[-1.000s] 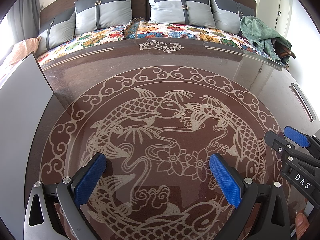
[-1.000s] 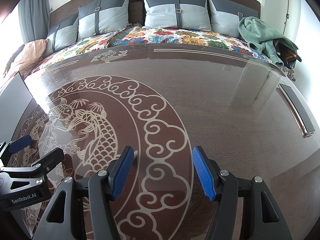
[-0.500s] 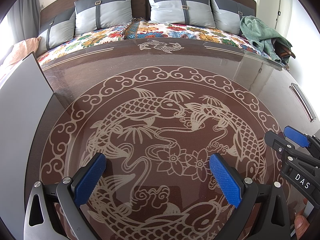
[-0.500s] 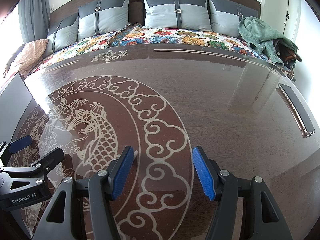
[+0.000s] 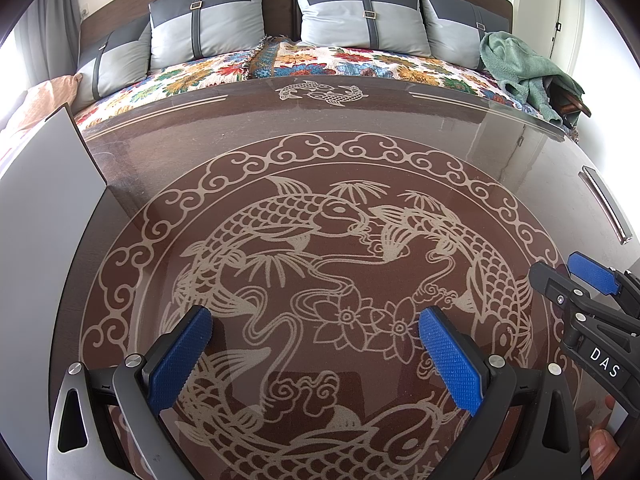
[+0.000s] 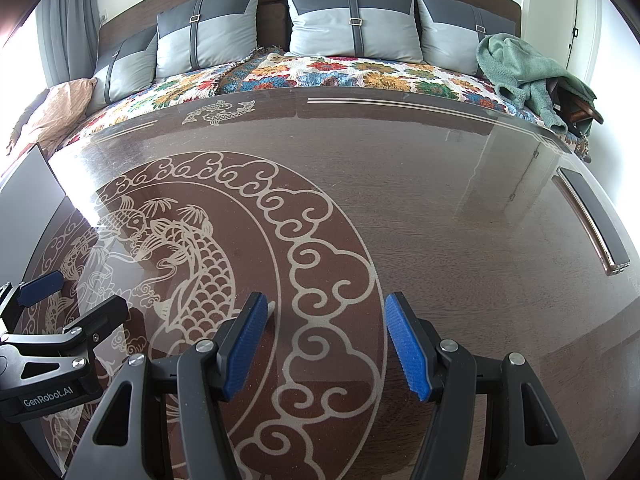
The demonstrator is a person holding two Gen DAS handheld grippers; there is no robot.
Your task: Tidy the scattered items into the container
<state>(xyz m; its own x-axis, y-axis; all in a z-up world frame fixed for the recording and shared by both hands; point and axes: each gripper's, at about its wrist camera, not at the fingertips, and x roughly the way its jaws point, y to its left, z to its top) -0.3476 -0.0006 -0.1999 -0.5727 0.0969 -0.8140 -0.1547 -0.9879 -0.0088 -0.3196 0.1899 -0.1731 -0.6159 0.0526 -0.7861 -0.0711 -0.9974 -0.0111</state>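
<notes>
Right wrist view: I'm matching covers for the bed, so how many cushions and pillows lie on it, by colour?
Grey cushions: 4
Peach pillow: 1
Total: 5

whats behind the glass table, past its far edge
A bed with a floral bedspread and grey cushions; a green blanket is heaped at its right end. The table hides the bed's lower part.

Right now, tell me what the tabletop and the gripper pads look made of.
Tabletop: looks like glossy glass over dark wood, with mirror-like reflections and a frosted pale fish pattern. Left gripper and right gripper pads: probably blue rubber or plastic, matte, with knurled texture.
</notes>
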